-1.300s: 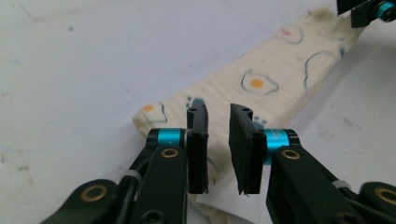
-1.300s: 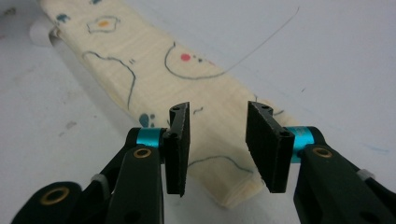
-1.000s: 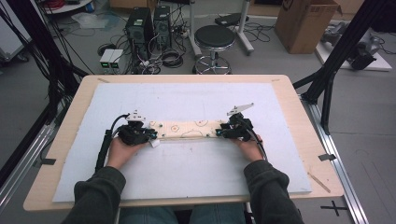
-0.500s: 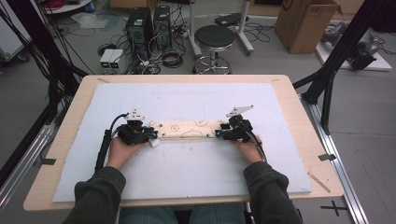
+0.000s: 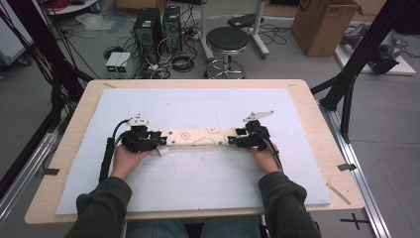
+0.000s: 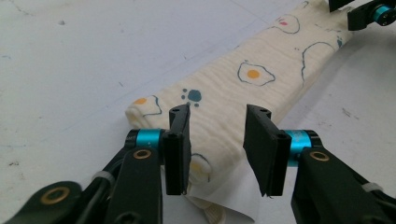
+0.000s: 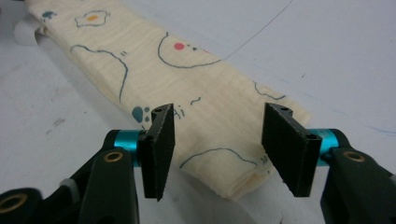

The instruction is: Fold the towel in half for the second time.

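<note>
A long folded cream cloth (image 5: 198, 136) printed with fried eggs lies flat across the white mat (image 5: 208, 183). My left gripper (image 5: 159, 141) is at its left end and my right gripper (image 5: 234, 141) at its right end. In the left gripper view the left gripper (image 6: 218, 112) straddles the cloth (image 6: 261, 70) end with a gap at each pad. Its jaws have just been opening. In the right gripper view the right gripper (image 7: 220, 112) also stands wide over the cloth (image 7: 154, 60), its pads off the fabric. Its jaws have just been opening too.
The mat covers most of a wooden table (image 5: 322, 129). A thin wooden stick (image 5: 338, 193) lies near the table's front right corner. Beyond the far edge stand a stool (image 5: 227, 42), computer towers (image 5: 158, 25) and a cardboard box (image 5: 324, 25). Black frame posts (image 5: 346, 99) flank the table.
Both hands stay at the cloth's ends and the cloth lies where it was. The left hand has edged slightly to the left.
</note>
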A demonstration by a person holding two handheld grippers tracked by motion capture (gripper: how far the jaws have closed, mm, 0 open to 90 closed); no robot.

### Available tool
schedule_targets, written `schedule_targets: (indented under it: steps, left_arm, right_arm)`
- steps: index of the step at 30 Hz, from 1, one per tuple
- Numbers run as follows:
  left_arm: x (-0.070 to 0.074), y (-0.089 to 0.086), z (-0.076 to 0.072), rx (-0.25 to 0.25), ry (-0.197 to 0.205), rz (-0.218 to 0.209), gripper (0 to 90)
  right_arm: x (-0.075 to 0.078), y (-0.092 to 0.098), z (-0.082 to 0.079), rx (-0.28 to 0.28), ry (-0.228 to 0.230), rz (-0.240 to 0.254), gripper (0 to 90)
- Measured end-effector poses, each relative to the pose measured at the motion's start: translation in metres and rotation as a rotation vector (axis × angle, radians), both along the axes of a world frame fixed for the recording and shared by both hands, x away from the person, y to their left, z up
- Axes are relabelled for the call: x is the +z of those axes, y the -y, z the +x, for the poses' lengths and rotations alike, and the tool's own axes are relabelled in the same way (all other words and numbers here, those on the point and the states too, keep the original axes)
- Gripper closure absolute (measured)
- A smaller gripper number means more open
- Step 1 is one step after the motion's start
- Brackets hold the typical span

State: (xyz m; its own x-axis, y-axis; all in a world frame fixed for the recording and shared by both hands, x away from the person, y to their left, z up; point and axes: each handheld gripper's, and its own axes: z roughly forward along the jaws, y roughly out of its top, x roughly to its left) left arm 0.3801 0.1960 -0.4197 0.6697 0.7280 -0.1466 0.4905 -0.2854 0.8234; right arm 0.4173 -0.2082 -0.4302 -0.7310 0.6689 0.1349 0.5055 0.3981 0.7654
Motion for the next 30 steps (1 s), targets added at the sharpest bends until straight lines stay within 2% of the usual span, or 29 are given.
schedule_targets:
  steps: [9, 10, 15, 21, 30]
  left_arm:
    - [0.007, -0.002, -0.005, -0.017, 0.01, -0.025, 52.0]
    - [0.008, -0.002, -0.006, -0.013, 0.01, -0.029, 51.4]
    - [0.012, -0.002, -0.01, -0.024, 0.017, -0.028, 47.8]
    - [0.015, -0.003, -0.013, -0.024, 0.032, -0.038, 43.8]
    - [0.019, -0.005, -0.017, -0.028, 0.042, -0.038, 40.7]
  right_arm:
    - [0.008, 0.008, -0.003, -0.028, -0.012, 0.07, 32.8]
    - [0.008, 0.008, -0.003, -0.027, -0.005, 0.073, 31.7]
    - [0.011, 0.01, -0.005, -0.032, -0.029, 0.08, 27.9]
    - [0.019, 0.008, -0.006, -0.033, -0.025, 0.094, 23.0]
    - [0.024, 0.007, -0.006, -0.035, -0.02, 0.094, 21.0]
